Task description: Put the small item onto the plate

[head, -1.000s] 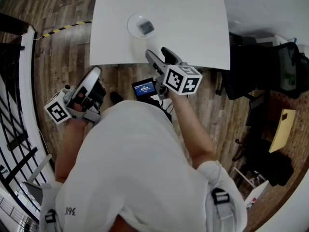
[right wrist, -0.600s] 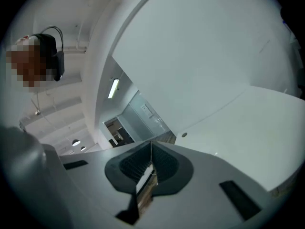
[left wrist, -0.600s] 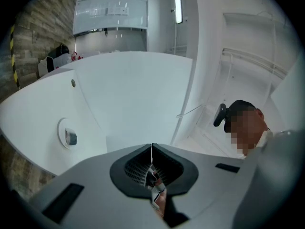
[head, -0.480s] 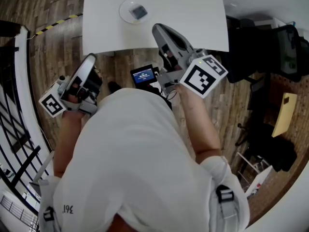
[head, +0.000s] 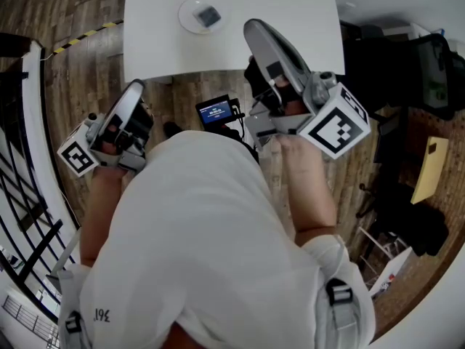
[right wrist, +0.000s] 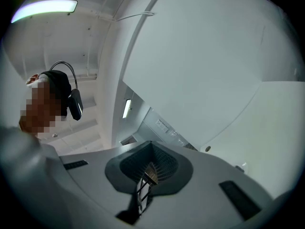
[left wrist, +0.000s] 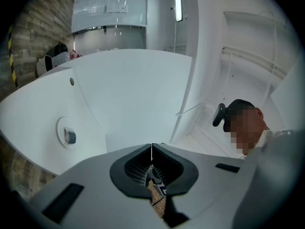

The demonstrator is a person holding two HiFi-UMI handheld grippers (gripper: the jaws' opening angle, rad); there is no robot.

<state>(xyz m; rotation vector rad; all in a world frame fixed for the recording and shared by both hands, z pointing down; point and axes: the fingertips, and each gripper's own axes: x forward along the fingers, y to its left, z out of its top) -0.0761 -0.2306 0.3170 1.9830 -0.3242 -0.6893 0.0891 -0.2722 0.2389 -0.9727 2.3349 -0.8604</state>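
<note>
the small item (head: 209, 16), judged light and stiff and best taken across its short sides, is seen already on the plate (head: 186, 14) on the white surface (head: 152, 42), while the left claw (head: 136, 87) and right claw (head: 253, 29) are both held closed and empty.

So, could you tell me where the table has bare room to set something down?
The table is bare from the plate rightward to its right edge, and along its near edge. Only the plate, holding the small item, takes space.
</note>
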